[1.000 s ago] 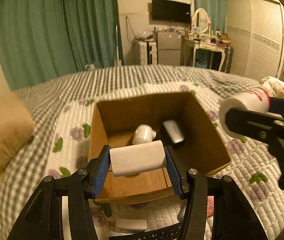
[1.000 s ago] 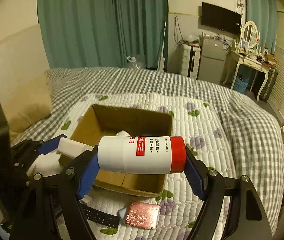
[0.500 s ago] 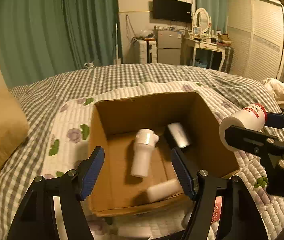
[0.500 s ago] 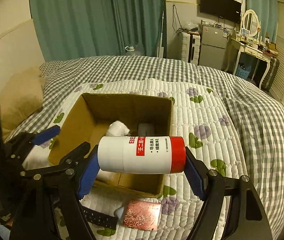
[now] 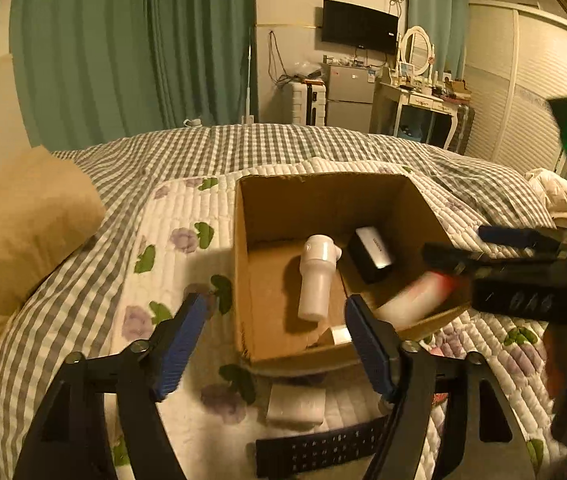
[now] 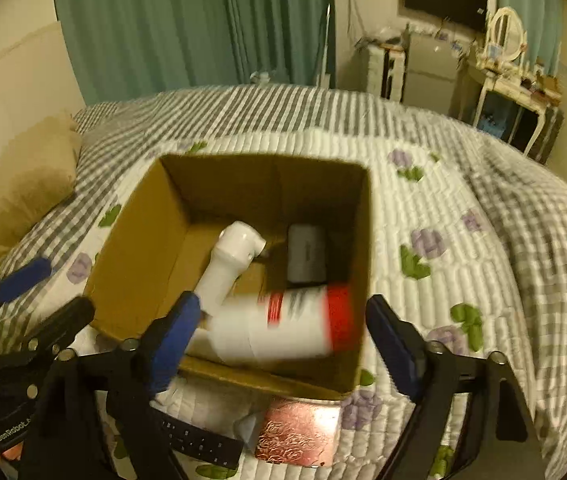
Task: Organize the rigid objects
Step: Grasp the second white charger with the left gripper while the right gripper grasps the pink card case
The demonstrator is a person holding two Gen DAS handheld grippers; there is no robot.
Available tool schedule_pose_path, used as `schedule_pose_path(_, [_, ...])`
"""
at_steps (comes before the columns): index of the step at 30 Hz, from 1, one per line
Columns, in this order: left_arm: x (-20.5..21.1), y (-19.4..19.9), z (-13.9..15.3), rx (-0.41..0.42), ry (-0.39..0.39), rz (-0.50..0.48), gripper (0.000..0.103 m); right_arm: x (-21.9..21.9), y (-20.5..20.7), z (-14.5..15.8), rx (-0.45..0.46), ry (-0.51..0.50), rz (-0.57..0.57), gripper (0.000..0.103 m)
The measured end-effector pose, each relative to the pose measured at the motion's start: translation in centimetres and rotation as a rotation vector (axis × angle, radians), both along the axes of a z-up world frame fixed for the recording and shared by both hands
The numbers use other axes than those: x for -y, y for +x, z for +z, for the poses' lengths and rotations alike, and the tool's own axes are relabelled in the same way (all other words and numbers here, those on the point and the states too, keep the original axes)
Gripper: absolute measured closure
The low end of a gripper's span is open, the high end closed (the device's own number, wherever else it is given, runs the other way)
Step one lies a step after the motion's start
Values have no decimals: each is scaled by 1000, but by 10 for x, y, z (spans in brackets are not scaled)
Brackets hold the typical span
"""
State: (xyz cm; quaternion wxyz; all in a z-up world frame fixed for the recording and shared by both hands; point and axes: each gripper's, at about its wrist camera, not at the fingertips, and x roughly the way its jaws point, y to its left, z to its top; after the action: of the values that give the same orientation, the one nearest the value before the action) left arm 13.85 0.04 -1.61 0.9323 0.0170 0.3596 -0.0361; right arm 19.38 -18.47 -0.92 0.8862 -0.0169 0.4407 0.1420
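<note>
An open cardboard box (image 5: 267,200) (image 6: 135,240) sits on the quilted bed. Inside lie a white cylindrical device (image 5: 315,276) (image 6: 227,264), a dark box with a grey top (image 5: 369,254) (image 6: 307,254) and a white block (image 5: 339,336). A white can with a red end (image 6: 287,324) (image 5: 415,300) is blurred in mid-fall into the box's near right corner, free of the fingers. My right gripper (image 6: 279,344) is open above the box's near edge. My left gripper (image 5: 275,344) is open and empty at the box's near left.
On the quilt in front of the box lie a black remote (image 5: 323,448) (image 6: 199,444), a small white box (image 5: 295,404) and a pink patterned tin (image 6: 299,432). A tan pillow (image 5: 15,232) lies at the left. Furniture stands beyond the bed.
My left gripper opened and dropped the white block into the box, then drew back left. My right gripper moved over the box and opened; the red-ended can is falling in.
</note>
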Motion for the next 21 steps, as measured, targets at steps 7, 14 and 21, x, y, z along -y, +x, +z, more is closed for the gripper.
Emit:
schedule_pose_path(7, [-3, -25, -6, -14, 4, 3, 24, 18, -35, 32, 41, -33, -32, 10])
schedule_pose_path(14, [13, -40, -35, -53, 46, -38, 3, 27, -63, 9, -21, -69, -41, 4])
schedule_pose_path(21, [30, -24, -89, -162, 93, -57, 3, 21, -66, -53, -144, -81, -30, 3])
